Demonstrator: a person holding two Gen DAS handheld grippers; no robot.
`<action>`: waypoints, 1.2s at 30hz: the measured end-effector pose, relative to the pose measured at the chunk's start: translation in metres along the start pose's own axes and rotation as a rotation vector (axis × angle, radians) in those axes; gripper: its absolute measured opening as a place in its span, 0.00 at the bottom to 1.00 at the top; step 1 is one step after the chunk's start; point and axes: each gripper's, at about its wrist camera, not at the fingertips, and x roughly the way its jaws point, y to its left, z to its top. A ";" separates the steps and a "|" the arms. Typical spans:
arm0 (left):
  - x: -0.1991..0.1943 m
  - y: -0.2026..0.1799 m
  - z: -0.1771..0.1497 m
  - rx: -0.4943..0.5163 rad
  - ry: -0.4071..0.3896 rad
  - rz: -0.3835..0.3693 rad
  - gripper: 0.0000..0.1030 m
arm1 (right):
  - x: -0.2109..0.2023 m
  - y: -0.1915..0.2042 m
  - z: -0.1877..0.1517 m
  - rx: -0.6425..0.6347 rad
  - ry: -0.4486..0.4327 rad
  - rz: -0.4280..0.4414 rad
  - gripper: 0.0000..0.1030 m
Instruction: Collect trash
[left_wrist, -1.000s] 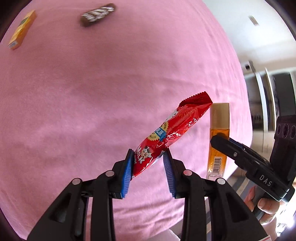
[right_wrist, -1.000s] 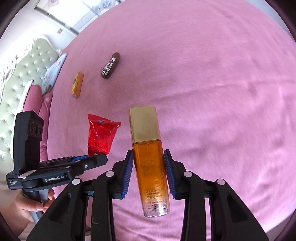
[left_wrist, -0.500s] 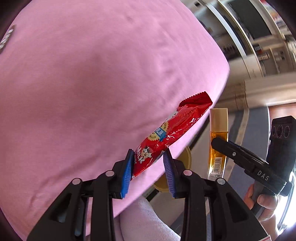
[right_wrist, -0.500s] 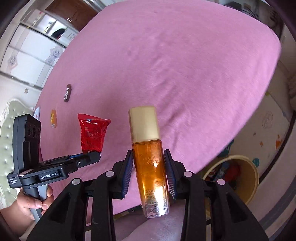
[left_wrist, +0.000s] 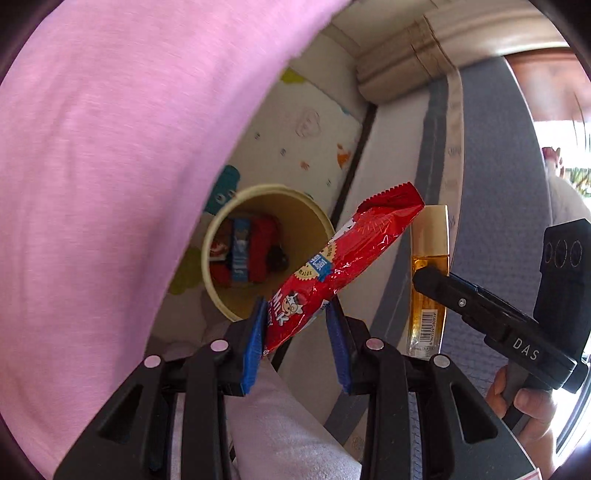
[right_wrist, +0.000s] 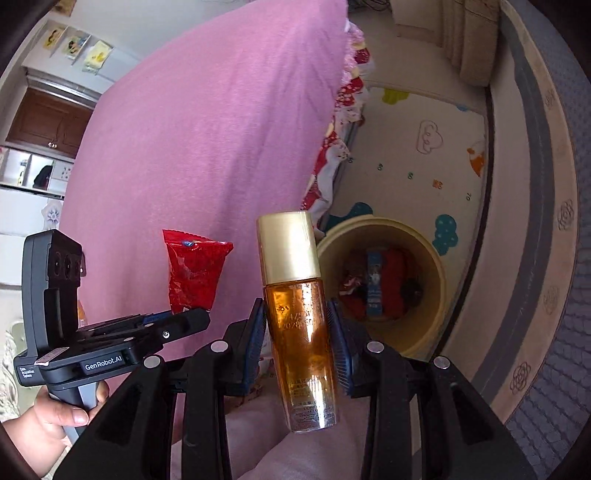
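My left gripper (left_wrist: 297, 332) is shut on a red milk snack wrapper (left_wrist: 343, 266), which sticks up and to the right; the wrapper also shows in the right wrist view (right_wrist: 194, 271). My right gripper (right_wrist: 297, 334) is shut on an amber bottle with a gold cap (right_wrist: 295, 310), held upright; the bottle also shows in the left wrist view (left_wrist: 428, 280). A cream trash bin (left_wrist: 214, 243) stands on the floor beyond both grippers, with red and blue wrappers inside; its rim shows in the right wrist view (right_wrist: 437, 266).
The pink bedspread (left_wrist: 92, 184) fills the left, its edge hanging beside the bin. A patterned play mat (right_wrist: 417, 155) covers the floor under the bin. A grey rug (left_wrist: 491, 177) lies to the right. The person's knee (left_wrist: 280, 432) is below the grippers.
Both grippers have swung off the bed to the right, with their loads held. The trash bin has come into full view in front of them.
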 end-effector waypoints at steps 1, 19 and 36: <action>0.011 -0.006 0.001 0.014 0.021 0.001 0.32 | 0.000 -0.008 -0.003 0.013 0.004 -0.001 0.32; 0.099 -0.029 0.012 0.018 0.153 0.036 0.71 | 0.027 -0.079 -0.023 0.141 -0.007 0.032 0.49; 0.096 -0.033 0.014 0.036 0.160 0.051 0.82 | 0.017 -0.076 -0.009 0.137 -0.006 0.020 0.48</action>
